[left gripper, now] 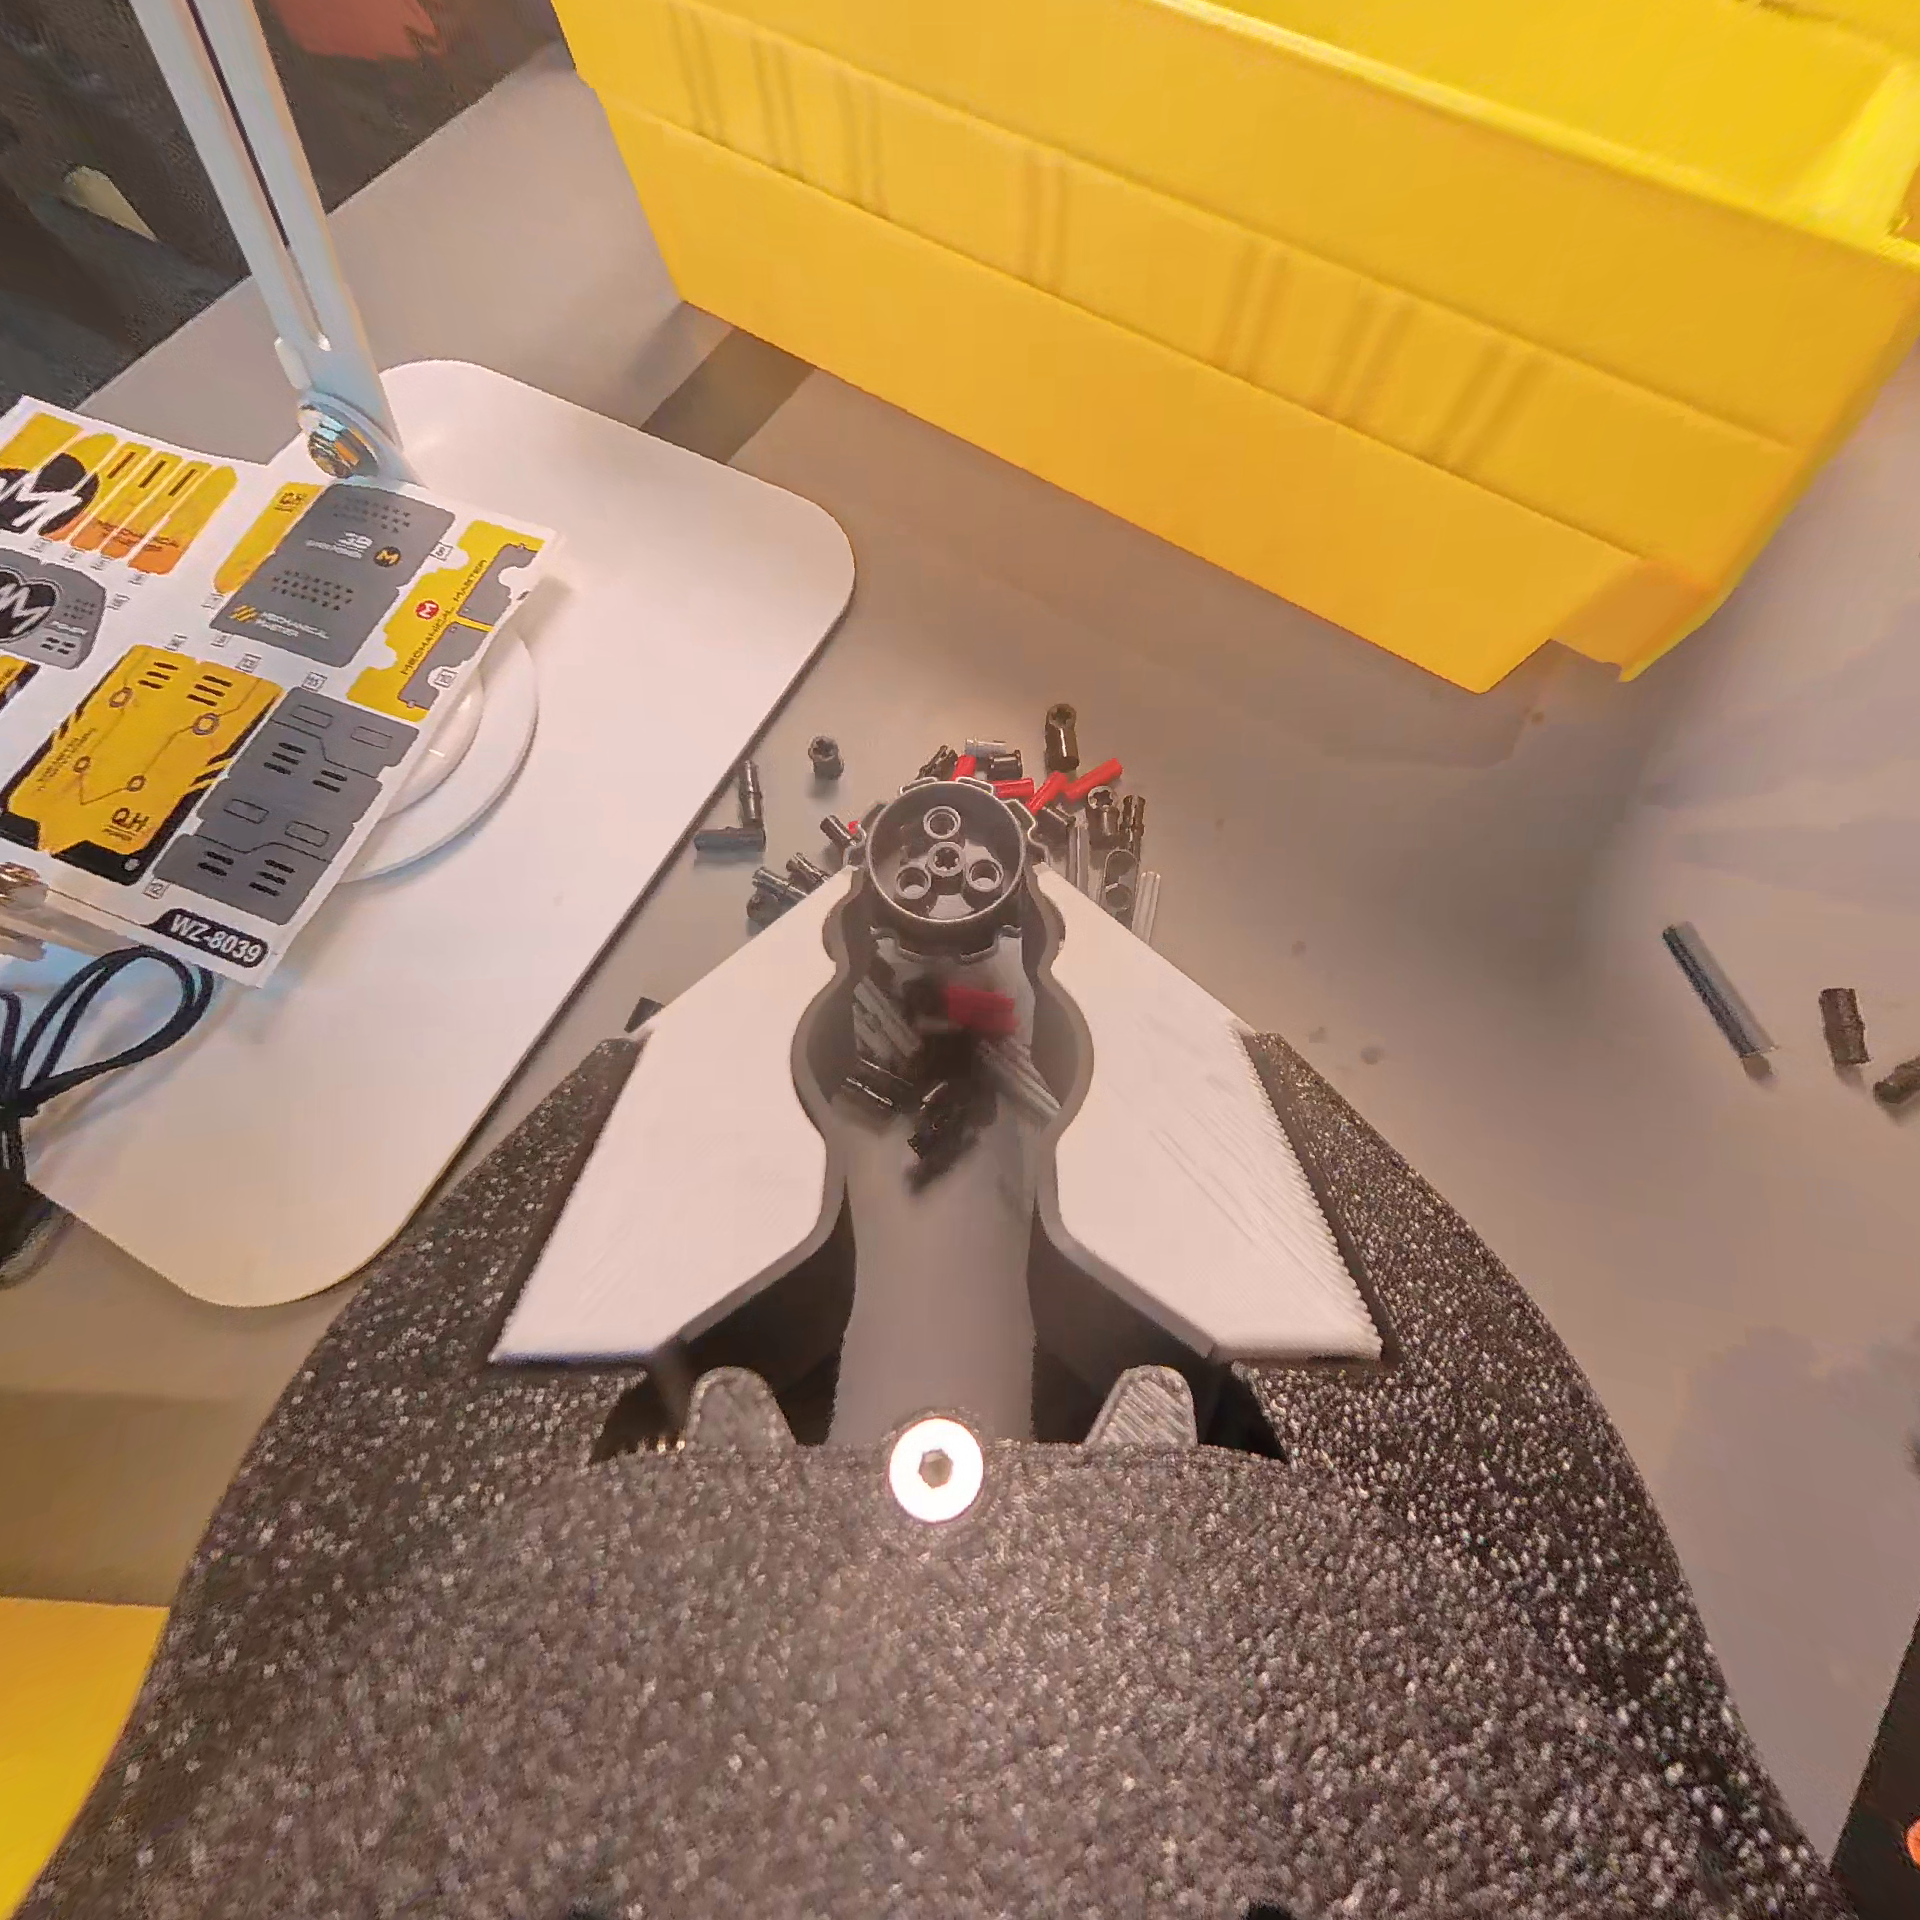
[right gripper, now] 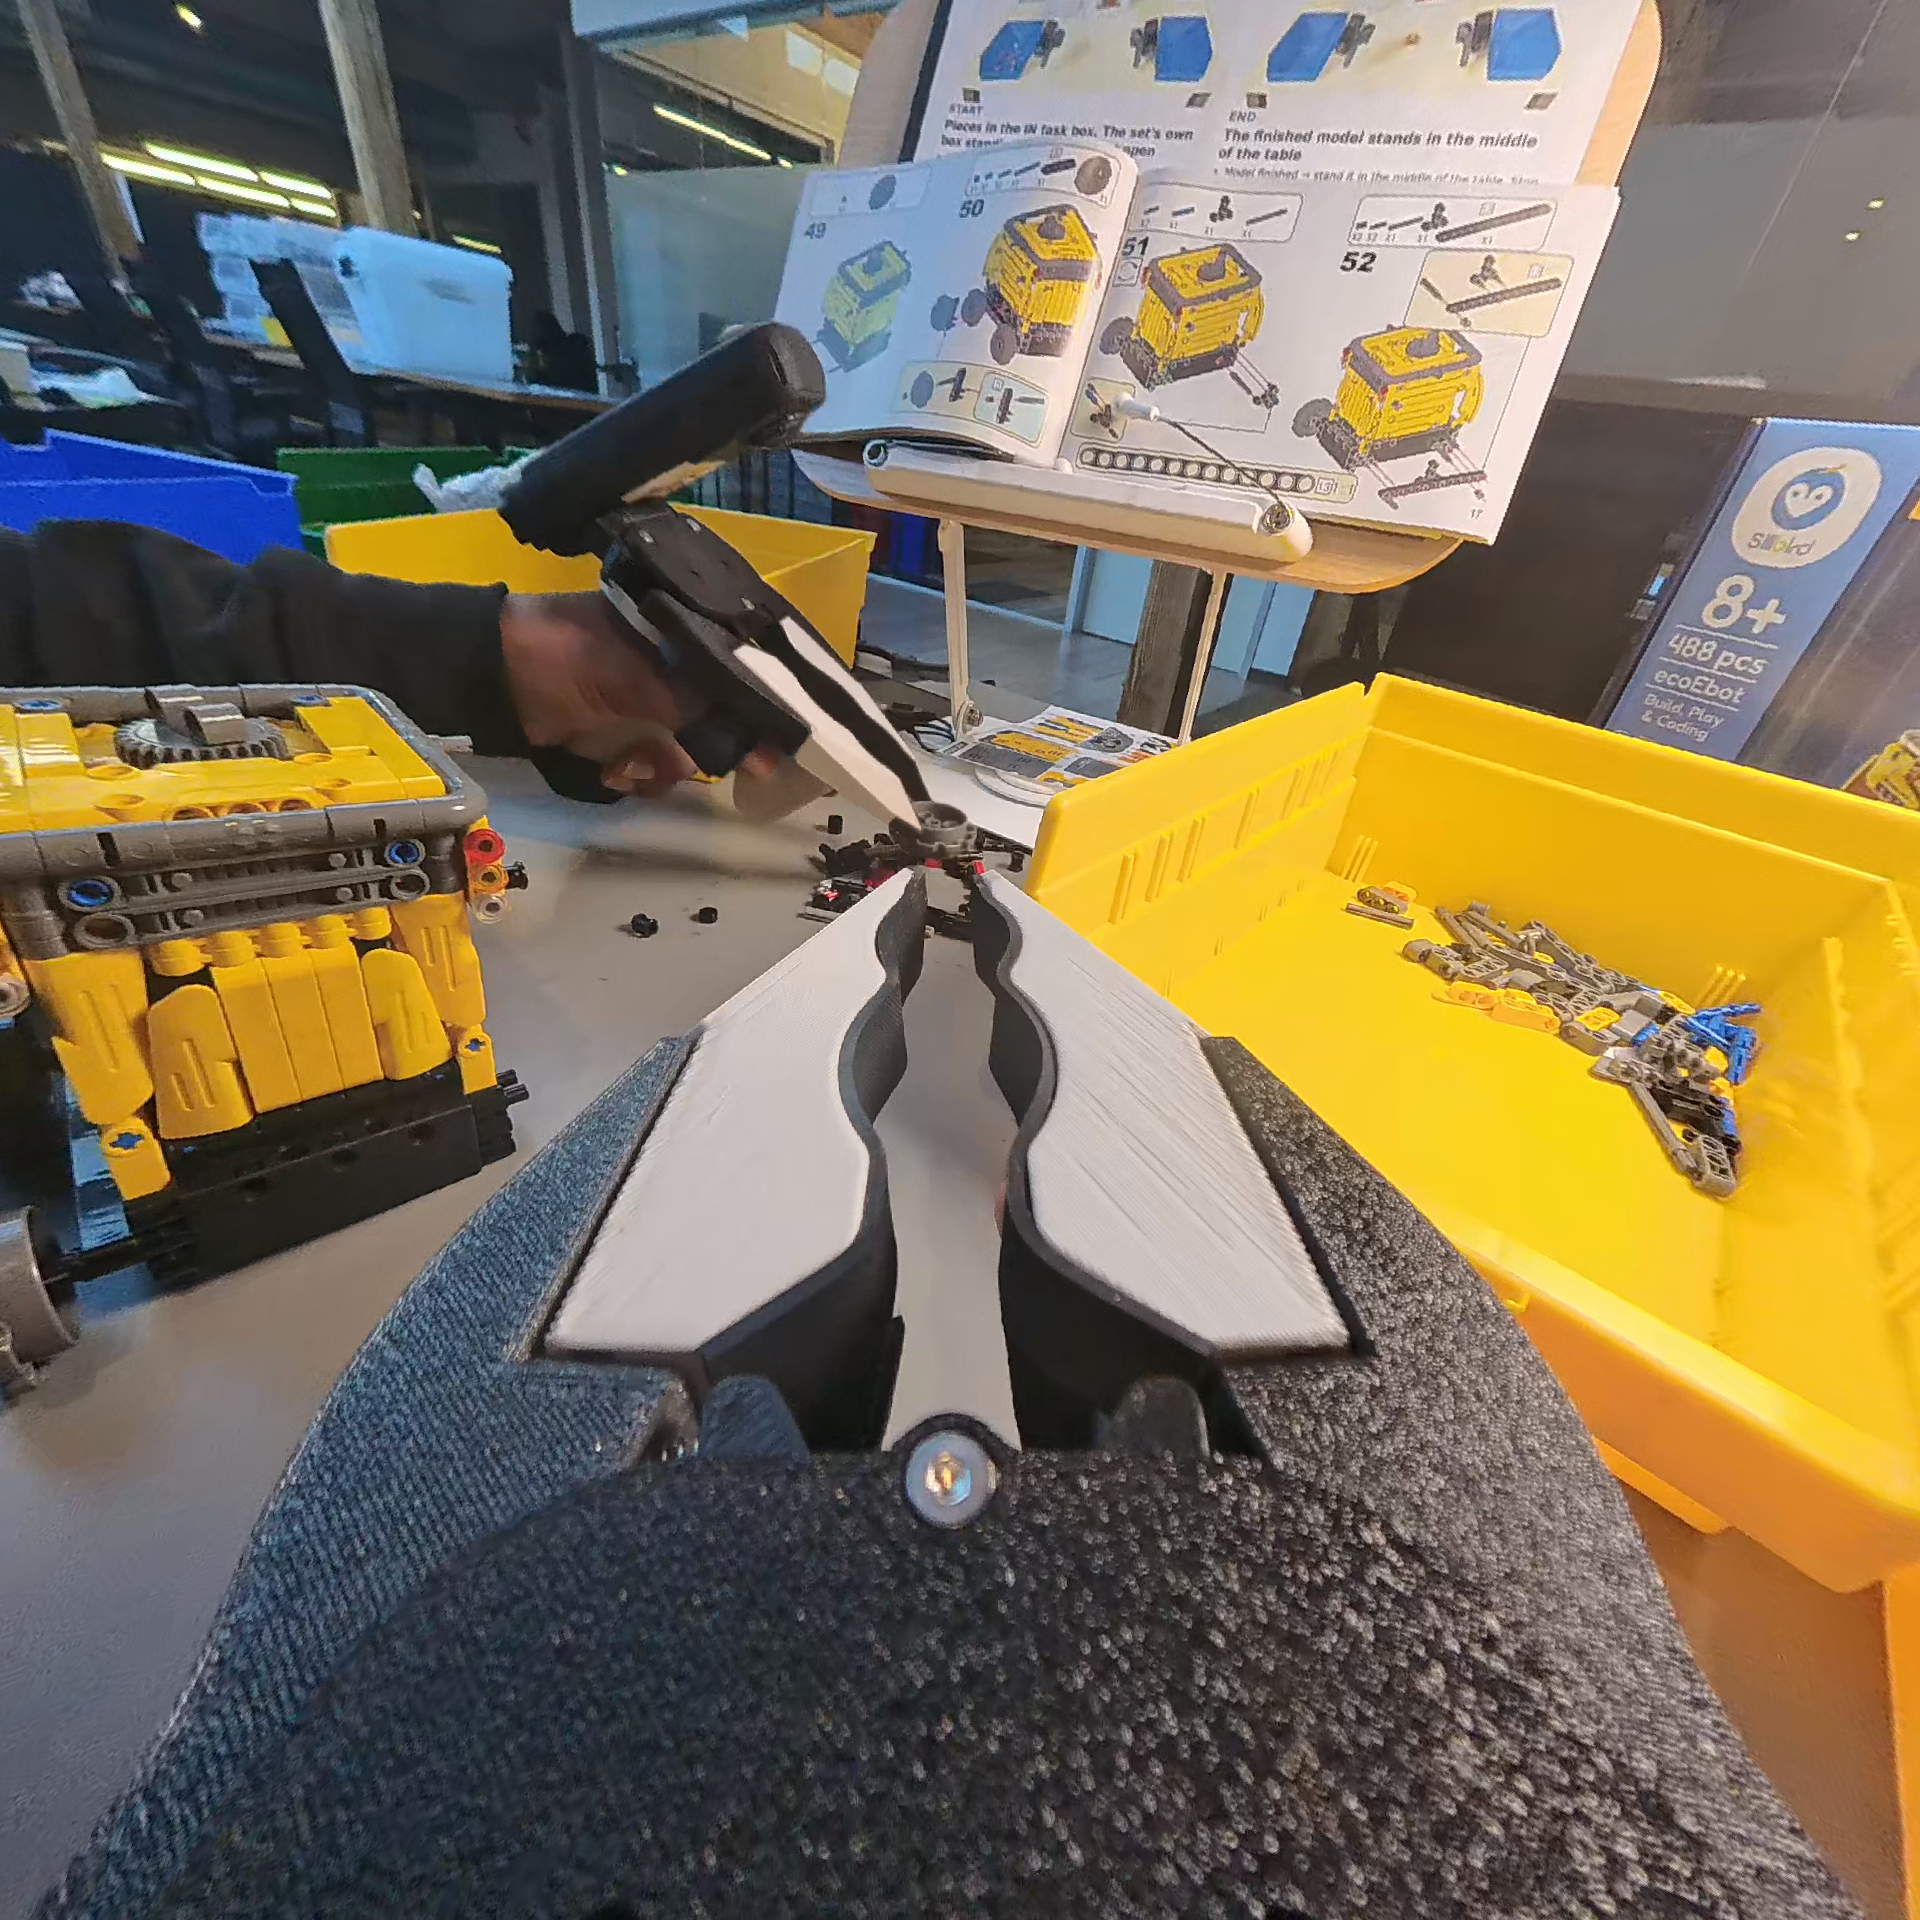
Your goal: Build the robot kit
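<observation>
Left wrist view, left gripper (left gripper: 943, 883) fingers pinching grey wheel hub (left gripper: 943, 864)

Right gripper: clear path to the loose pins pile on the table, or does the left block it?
Probably yes. The right gripper already points at the pins pile, jaws slightly apart, with bare table before it. The left gripper holds a grey wheel just above the pile's far side, so only that edge looks crowded.

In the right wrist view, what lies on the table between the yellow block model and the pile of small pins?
Mostly bare grey table separates the yellow block model from the pin pile; only two loose black pins lie there.
</observation>
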